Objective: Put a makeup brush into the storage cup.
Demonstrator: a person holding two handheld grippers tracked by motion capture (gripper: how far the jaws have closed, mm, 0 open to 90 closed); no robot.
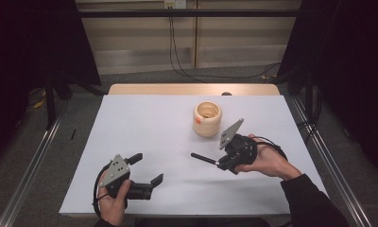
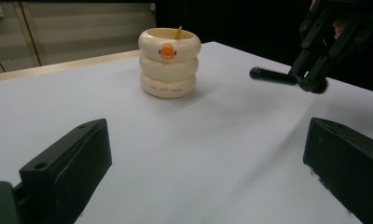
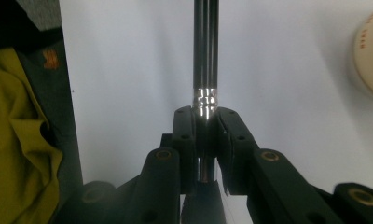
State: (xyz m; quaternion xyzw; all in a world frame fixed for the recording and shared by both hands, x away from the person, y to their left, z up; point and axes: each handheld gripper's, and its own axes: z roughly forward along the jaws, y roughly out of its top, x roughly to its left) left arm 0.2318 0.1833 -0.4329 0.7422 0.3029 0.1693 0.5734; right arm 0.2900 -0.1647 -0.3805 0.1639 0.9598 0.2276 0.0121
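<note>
The right tool (image 1: 223, 162) pinches a black pen (image 1: 203, 159) by one end, level above the surface (image 1: 144, 123), at seven o'clock from the cream cup (image 1: 207, 119). Gripped so far back, it may pivot and slip. The left tool (image 1: 146, 170) rests spread.

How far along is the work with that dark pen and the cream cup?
Done: the right gripper has closed on the pen and holds it above the table. In hand: carrying it. Left: probably the cup, which stands apart with something thin already inside. The left gripper waits open.
</note>
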